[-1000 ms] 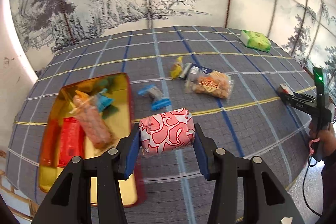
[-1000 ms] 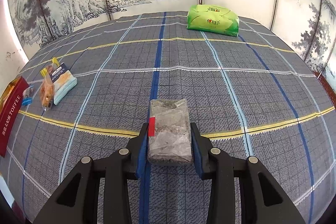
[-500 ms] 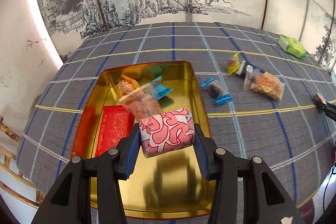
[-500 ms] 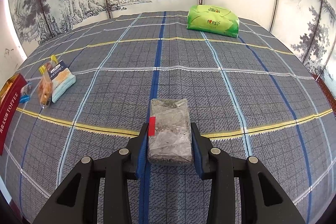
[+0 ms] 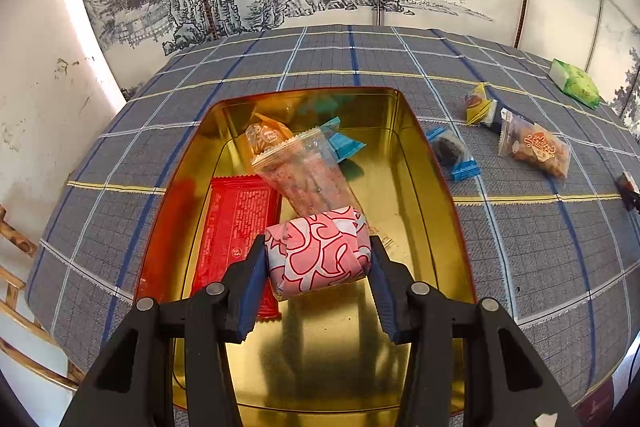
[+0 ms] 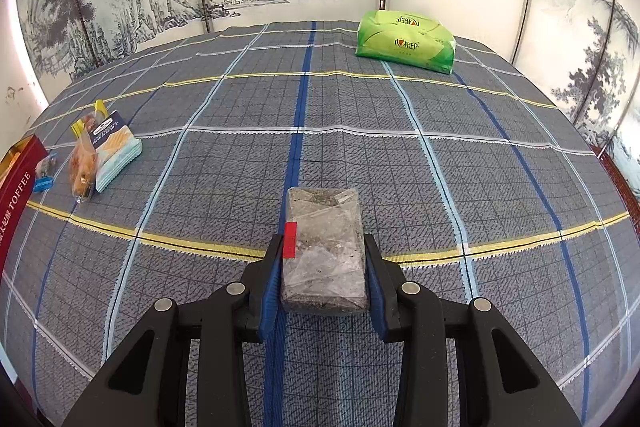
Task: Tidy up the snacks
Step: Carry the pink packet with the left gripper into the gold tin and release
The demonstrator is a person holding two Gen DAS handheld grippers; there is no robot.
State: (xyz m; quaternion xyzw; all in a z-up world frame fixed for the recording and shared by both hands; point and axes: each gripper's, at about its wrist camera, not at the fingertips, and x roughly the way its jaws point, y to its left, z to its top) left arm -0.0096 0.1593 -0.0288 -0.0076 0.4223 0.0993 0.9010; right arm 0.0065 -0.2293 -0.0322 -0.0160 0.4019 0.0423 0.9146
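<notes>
My left gripper [image 5: 318,263] is shut on a pink-and-white patterned snack [image 5: 318,253], held over the inside of the gold tin [image 5: 420,143]. In the tin lie a red flat packet [image 5: 236,227], a clear long packet [image 5: 308,175], an orange sweet [image 5: 266,137] and a blue sweet [image 5: 344,145]. My right gripper [image 6: 322,273] is shut on a clear-wrapped grey bar [image 6: 324,251] with a red tab, just above the checked tablecloth.
Beside the tin on the cloth lie a blue-ended dark sweet [image 5: 452,155], a yellow sweet [image 5: 476,105] and a clear bag of fried snacks [image 5: 536,147]. A green tissue pack [image 6: 406,41] sits at the far edge. The tin's red side [image 6: 16,199] marked TOFFEE shows at far left.
My left gripper has carried the pink snack leftwards from the bare cloth to above the tin and a little lower. The right gripper and its bar have stayed put.
</notes>
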